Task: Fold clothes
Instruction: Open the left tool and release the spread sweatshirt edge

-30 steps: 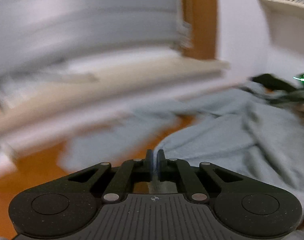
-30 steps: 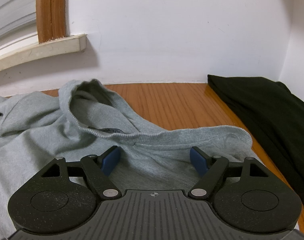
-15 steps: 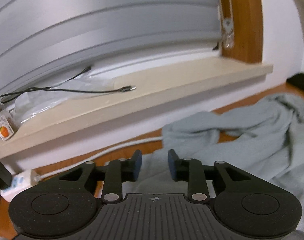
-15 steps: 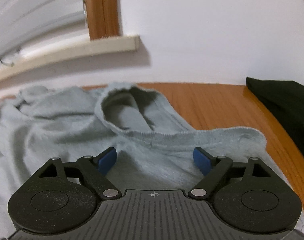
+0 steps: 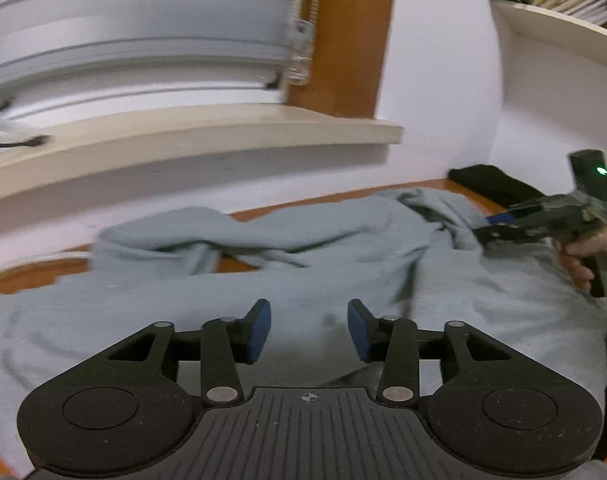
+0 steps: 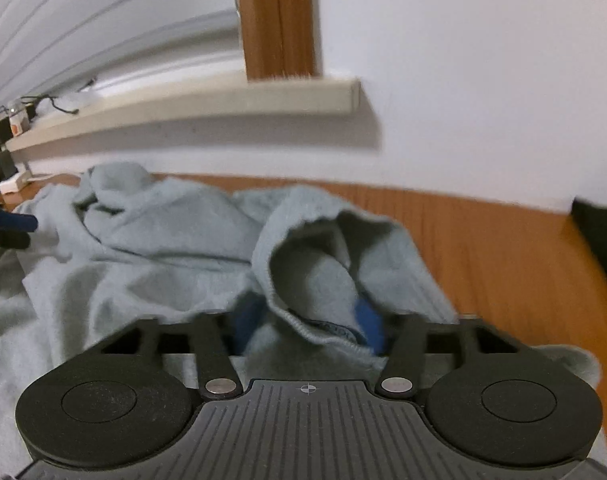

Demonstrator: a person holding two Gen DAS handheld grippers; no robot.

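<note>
Grey hoodie (image 5: 343, 248) lies crumpled on the wooden surface (image 6: 503, 248). Left gripper (image 5: 308, 330) hovers above it, jaws released. Right gripper (image 6: 309, 326), jaws spread, straddles the hood's hem.

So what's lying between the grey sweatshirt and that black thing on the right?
Only bare wooden tabletop; the right wrist view shows it separating the grey sweatshirt from the black garment.

The left gripper (image 5: 308, 330) had a black speckled body, ribbed centre plate, silver pivot screws and blue pads (image 5: 259, 330). The right gripper (image 6: 309, 324) matched; its handle carried a green light.
</note>
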